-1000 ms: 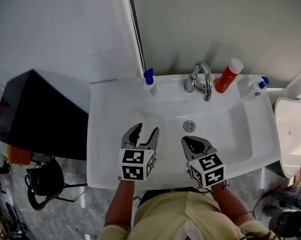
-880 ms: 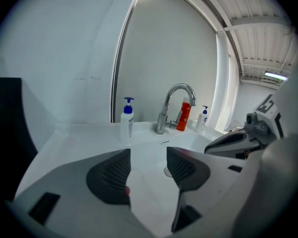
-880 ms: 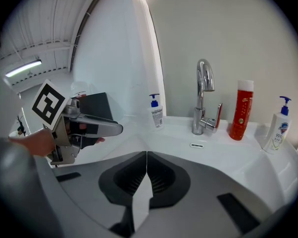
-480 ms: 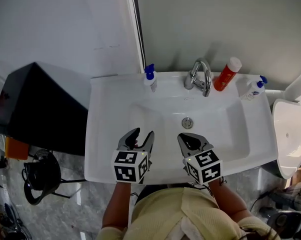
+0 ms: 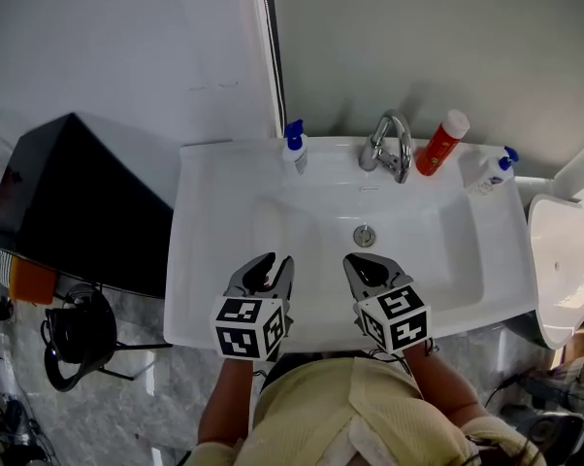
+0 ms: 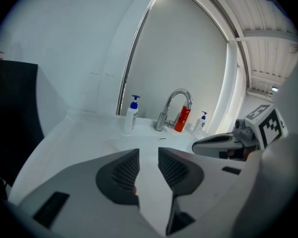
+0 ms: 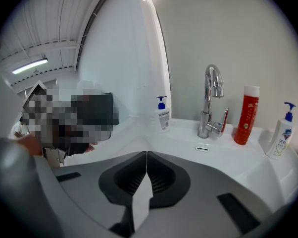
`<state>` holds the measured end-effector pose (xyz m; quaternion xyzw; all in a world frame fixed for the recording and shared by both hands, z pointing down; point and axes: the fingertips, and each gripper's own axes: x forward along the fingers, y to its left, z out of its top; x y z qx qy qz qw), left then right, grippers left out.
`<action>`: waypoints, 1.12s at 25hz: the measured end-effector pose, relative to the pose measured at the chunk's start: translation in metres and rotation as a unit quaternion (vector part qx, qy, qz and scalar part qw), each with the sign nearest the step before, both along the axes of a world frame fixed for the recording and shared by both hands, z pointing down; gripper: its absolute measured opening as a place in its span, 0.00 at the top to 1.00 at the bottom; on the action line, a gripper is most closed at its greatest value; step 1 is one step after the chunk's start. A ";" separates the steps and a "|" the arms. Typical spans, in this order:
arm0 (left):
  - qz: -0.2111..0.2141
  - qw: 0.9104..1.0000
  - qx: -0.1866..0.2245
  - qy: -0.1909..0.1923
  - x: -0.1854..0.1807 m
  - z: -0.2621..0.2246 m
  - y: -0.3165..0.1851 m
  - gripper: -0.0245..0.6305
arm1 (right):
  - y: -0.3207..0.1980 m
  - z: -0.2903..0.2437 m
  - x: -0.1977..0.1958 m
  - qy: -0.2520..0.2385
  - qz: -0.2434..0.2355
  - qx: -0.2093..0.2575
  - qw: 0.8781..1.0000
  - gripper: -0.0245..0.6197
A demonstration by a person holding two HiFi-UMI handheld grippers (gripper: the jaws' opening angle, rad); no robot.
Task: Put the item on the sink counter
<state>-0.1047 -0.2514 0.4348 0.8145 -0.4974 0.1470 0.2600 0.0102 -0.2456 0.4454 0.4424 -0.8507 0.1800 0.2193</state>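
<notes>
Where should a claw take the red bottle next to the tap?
Mid-body, below the white cap, approaching level from the front over the basin. The red bottle stands upright, slim and round, at the back of the sink counter near the wall. The faucet is close on its left, so the front looks the most open.

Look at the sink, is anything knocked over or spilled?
Nothing stands out. The blue-pump bottle, the red bottle and the far-right pump bottle all stand upright beside the faucet along the back of the sink. No spill shows in the basin.
</notes>
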 end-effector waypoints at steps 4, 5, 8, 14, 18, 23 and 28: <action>0.002 1.000 0.001 0.002 0.002 -0.001 0.005 0.77 | 0.001 -0.001 -0.001 0.000 0.000 0.000 1.000 0.92; 0.001 1.000 0.000 0.001 0.003 -0.002 0.006 0.79 | 0.001 -0.001 -0.001 0.000 0.000 0.000 1.000 0.92; -0.001 1.000 0.002 -0.003 0.003 -0.003 0.008 0.82 | 0.002 -0.001 0.000 -0.002 0.000 0.000 1.000 0.92; -0.011 1.000 0.004 -0.009 0.001 -0.001 0.008 0.86 | 0.002 -0.001 0.000 -0.003 -0.002 0.001 1.000 0.92; -0.015 1.000 0.003 -0.012 0.000 0.000 0.007 0.88 | 0.001 -0.001 -0.001 -0.003 -0.002 0.001 1.000 0.92; -0.021 1.000 0.000 -0.015 -0.002 0.001 0.006 0.90 | 0.000 -0.001 -0.002 -0.002 -0.004 0.002 1.000 0.92; -0.023 1.000 -0.003 -0.018 -0.003 0.000 0.005 0.90 | 0.000 -0.002 -0.002 -0.003 -0.005 0.000 1.000 0.92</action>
